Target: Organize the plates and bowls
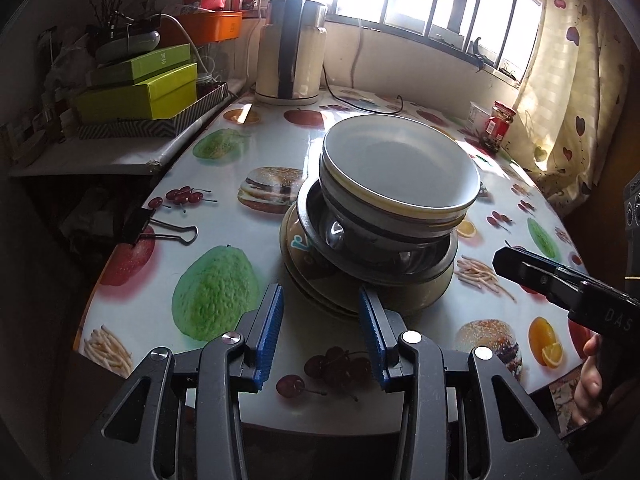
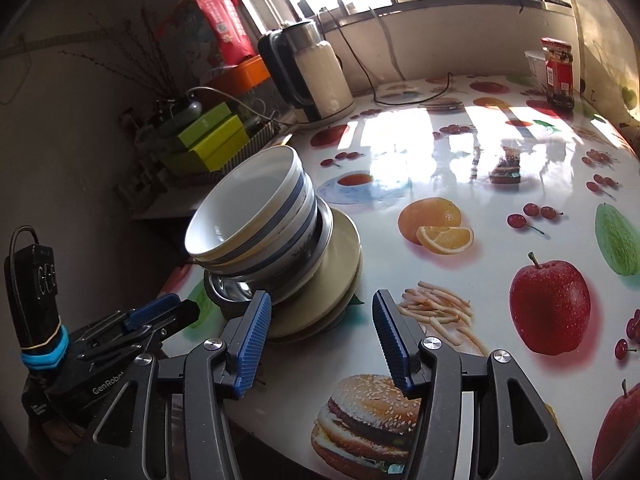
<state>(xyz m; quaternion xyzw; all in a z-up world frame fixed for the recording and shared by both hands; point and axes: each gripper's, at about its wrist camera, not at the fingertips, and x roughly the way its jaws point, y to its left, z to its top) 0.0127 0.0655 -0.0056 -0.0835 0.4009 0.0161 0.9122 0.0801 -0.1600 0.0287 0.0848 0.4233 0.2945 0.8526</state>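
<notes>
Left wrist view. The left claw (image 1: pixel 321 316) is spread and holds nothing; its blue pads (image 1: pixel 269 320) sit just short of the near edge of the stack. The stack stands on the bench (image 1: pixel 224 264) near its middle. From the top down it reads: a white bowl (image 1: pixel 400 164) nested in further bowls, a metal bowl (image 1: pixel 360 248), then beige plates (image 1: pixel 316 280) at the bottom. The right claw (image 1: pixel 532 270) enters from the right edge, near the stack but not touching it. From this angle its jaw gap cannot be read. A kettle (image 1: pixel 290 48) stands well behind the stack, and a binder clip (image 1: pixel 160 228) lies to the left.

Right wrist view. The right claw (image 2: pixel 320 320) is spread and empty, with the plates (image 2: pixel 320 280) just ahead of its left pad. The bowls (image 2: pixel 256 216) and the metal bowl (image 2: pixel 240 292) appear tilted, which may be lens distortion. The left claw (image 2: pixel 160 316) shows at lower left, close to the stack.

Progress, as a judgement: plates and bowls are already gathered into one pile, bowls above plates. No loose dishes show elsewhere on the bench. What remains is likely squaring the pile or separating the types.

Limits of view: the number of bowls and plates cannot be counted. The bench's near edge is cut off by the claw bodies, and window glare washes out the far surface.
</notes>
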